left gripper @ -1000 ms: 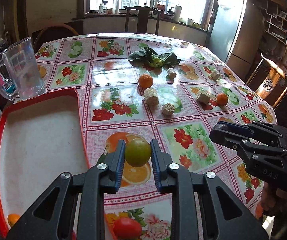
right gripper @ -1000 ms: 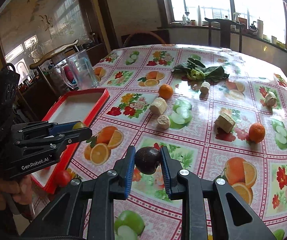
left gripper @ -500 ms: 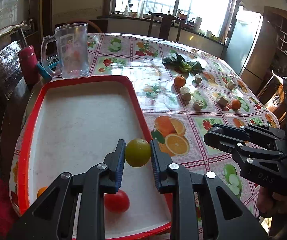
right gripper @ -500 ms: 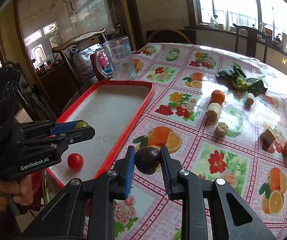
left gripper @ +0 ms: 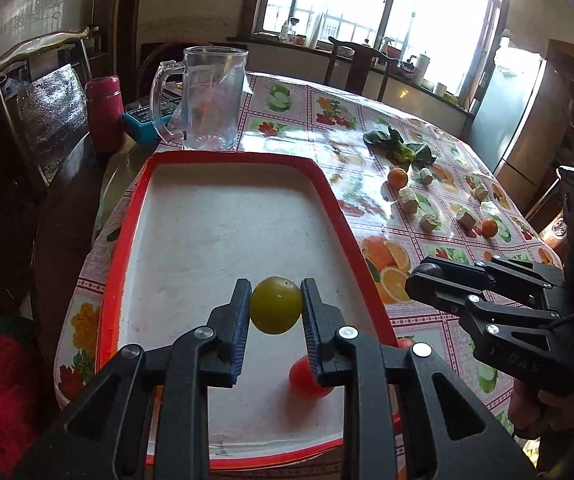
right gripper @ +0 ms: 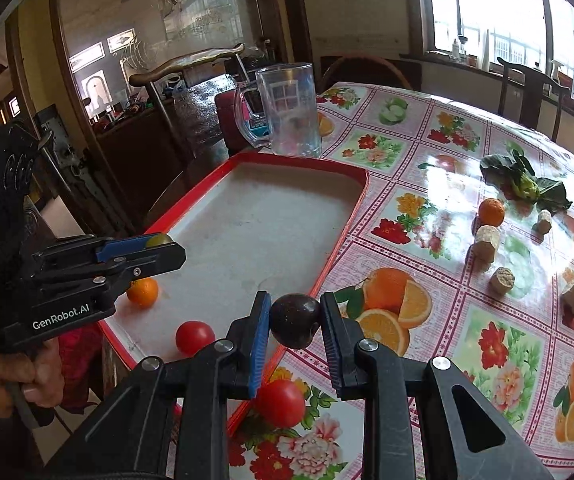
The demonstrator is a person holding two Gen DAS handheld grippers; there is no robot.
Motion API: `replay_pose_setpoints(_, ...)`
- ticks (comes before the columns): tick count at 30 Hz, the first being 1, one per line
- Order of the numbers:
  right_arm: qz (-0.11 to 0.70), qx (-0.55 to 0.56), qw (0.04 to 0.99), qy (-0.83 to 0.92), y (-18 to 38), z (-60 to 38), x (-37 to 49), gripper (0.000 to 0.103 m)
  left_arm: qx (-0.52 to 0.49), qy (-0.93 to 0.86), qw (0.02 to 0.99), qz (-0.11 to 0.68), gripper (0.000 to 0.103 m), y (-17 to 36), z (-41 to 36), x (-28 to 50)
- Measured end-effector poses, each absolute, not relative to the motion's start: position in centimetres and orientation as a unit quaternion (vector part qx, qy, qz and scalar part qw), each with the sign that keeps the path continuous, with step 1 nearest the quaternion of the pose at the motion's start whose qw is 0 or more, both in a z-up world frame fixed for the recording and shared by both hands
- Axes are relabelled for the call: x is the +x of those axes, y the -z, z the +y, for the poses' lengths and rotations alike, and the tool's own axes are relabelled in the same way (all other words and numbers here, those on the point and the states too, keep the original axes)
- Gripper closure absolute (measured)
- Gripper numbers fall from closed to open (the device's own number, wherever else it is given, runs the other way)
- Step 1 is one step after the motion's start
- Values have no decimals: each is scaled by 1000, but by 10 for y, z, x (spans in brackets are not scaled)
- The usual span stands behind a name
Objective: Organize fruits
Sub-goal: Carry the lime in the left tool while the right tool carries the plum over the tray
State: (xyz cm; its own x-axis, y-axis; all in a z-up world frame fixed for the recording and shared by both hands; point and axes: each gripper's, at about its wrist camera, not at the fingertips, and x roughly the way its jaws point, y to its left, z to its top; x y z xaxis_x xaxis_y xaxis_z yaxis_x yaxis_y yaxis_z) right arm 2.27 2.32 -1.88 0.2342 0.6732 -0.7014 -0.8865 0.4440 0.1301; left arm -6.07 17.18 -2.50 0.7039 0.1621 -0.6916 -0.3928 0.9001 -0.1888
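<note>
Floral table (right gripper: pixel 467 344), red tray (left gripper: pixel 223 216): our left tool (left gripper: pixel 276 312) grips a green fruit (left gripper: pixel 276 305), right tool (right gripper: pixel 295 326) a dark fruit (right gripper: pixel 295 320)

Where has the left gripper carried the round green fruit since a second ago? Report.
Yes, moved: left gripper carried the green fruit leftward from the tablecloth to above the red-rimmed tray.

Tray (left gripper: pixel 223 216) far half: bare floor, open from above.
Near end: tomato (left gripper: pixel 305 376), orange (right gripper: pixel 142 291).
Far rim: glass mug (left gripper: pixel 211 98).
</note>
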Motion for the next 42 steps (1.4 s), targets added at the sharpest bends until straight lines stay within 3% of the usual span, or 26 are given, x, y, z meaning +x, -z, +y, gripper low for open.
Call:
replay_pose_setpoints(25,369,-177,744,-528,33,81,18,78,-193,-183,896,356,81,39,217,-75)
replay_pose_setpoints(42,408,-206,714,-530,65,108,18,74,-217,-189,866,410,81,72,234,-61)
